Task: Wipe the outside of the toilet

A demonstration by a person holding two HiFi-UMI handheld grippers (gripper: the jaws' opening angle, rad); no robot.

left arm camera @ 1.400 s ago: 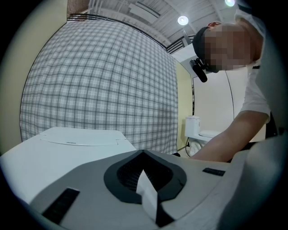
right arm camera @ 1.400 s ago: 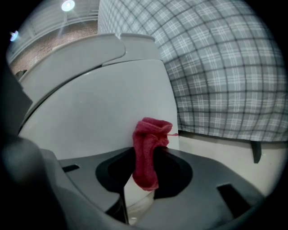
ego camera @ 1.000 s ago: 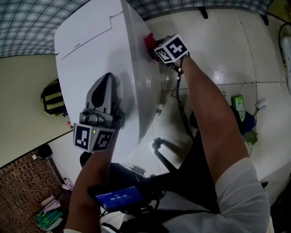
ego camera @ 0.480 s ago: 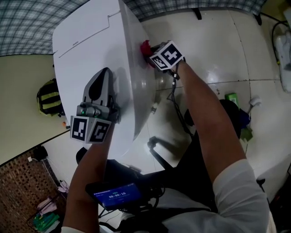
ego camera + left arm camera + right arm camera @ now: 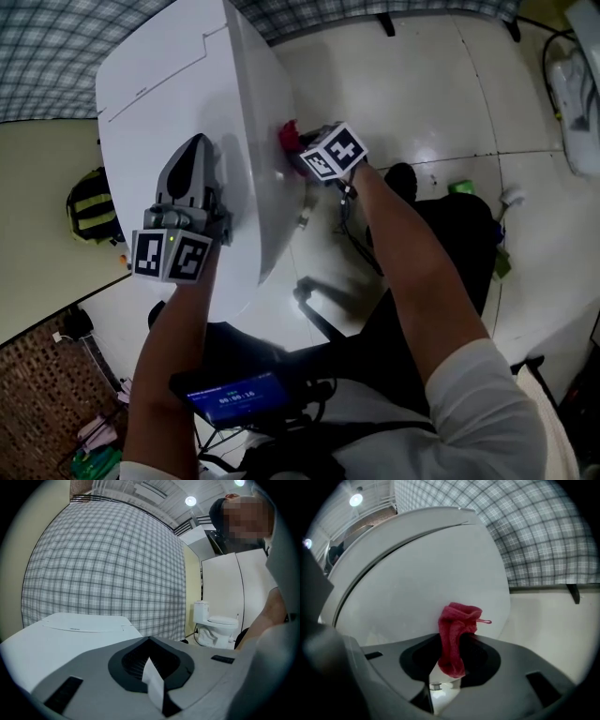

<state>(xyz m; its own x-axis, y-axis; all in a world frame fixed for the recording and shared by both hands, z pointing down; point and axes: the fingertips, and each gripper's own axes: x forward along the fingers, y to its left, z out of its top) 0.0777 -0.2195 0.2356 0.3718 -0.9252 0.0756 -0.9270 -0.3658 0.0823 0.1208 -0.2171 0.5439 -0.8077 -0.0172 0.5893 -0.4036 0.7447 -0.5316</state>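
The white toilet (image 5: 169, 84) fills the upper left of the head view, its lid down. My left gripper (image 5: 194, 145) lies flat on the lid, jaws shut with nothing in them; in its own view the left gripper (image 5: 151, 645) points along the lid (image 5: 70, 630). My right gripper (image 5: 300, 150) is shut on a red cloth (image 5: 287, 136) and presses it to the toilet's right side. From the right gripper view, the red cloth (image 5: 457, 630) hangs bunched between the jaws of the right gripper (image 5: 452, 657) against the curved bowl wall (image 5: 417, 583).
A plaid wall (image 5: 56, 56) stands behind the toilet. A yellow-and-black bag (image 5: 89, 206) lies on the left floor, a green bottle (image 5: 459, 187) on the right tiles. A black stand (image 5: 314, 300) and a lit screen (image 5: 232, 398) sit near my body. A second toilet (image 5: 218, 627) stands farther off.
My right gripper has slid the red cloth along the toilet's side, toward me and lower in the picture. The left gripper has kept its place on the lid.
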